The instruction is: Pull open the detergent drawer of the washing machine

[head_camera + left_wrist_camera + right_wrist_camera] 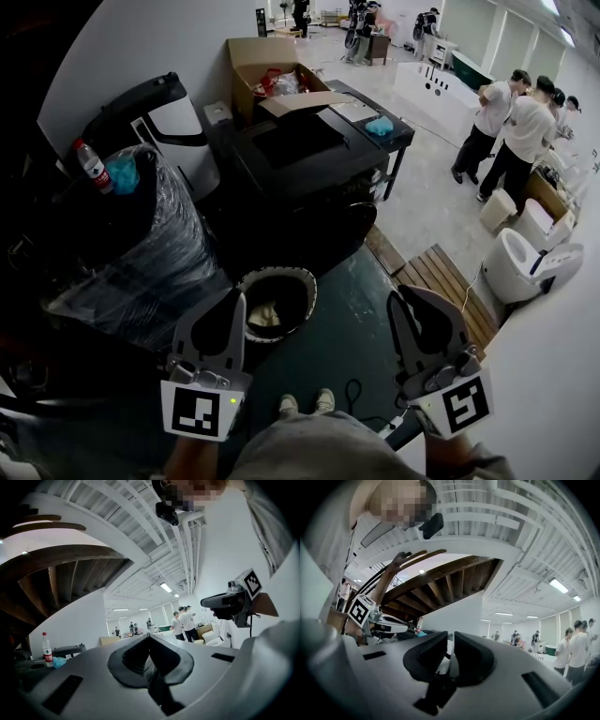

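Pale scraps point(267, 315) in bin point(312, 292), just ahead between left fingers point(146, 648) and right fingers point(461, 644). Red-white clutter point(277, 84) in box point(251, 54), far beyond. Both pairs roughly level, closed, empty.

**Black washing machine point(300, 159), front in shadow**

A black, box-shaped machine is being shown from above, standing upright on the floor point(431, 206) in the middle of the head view. Its flat top is being faintly lit. Its front is being lost in shadow, so the detergent drawer cannot be made out.
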`<state>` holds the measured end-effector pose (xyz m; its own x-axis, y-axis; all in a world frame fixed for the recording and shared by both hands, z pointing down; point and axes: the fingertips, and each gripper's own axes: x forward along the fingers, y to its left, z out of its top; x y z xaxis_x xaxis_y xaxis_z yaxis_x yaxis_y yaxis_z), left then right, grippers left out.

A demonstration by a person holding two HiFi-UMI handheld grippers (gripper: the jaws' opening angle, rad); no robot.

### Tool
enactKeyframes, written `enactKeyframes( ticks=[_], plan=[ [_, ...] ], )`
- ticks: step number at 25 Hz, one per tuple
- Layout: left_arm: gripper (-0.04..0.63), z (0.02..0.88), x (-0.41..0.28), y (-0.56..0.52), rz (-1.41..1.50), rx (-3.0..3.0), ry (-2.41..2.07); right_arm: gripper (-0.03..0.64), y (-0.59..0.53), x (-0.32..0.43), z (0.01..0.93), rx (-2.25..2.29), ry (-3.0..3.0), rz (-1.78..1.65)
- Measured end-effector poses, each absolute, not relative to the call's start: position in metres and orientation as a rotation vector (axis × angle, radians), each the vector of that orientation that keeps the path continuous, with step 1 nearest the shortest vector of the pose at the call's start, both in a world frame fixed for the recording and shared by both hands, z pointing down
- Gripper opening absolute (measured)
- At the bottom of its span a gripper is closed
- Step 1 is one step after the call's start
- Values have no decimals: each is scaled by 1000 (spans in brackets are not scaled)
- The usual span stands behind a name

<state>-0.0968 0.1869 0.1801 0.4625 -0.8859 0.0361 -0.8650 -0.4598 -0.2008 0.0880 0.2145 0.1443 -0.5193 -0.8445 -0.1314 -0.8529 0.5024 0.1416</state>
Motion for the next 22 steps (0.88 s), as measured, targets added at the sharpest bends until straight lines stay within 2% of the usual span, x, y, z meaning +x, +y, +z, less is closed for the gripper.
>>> enactKeyframes(
  ticks=[1, 2, 3, 5, 11, 22],
  plan=[
    [17, 181, -96, 187, -205, -2554, 1542, 77, 214, 91, 142, -1539, 2660, 303],
    [17, 181, -97, 188, -209, -2556, 1545, 190, 214, 94, 141, -1557, 2644, 306],
    [17, 182, -97, 188, -212, -2558, 1549, 262, 213, 96, 140, -1570, 2632, 304],
    [17, 183, -98, 188, -214, -2556, 1553, 302, 212, 100, 140, -1592, 2618, 311],
    [17, 181, -93, 189, -223, -2537, 1561, 341, 214, 115, 146, -1597, 2645, 359],
    [17, 182, -70, 189, -243, -2490, 1595, 342, 212, 137, 158, -1544, 2692, 341]
  ],
)
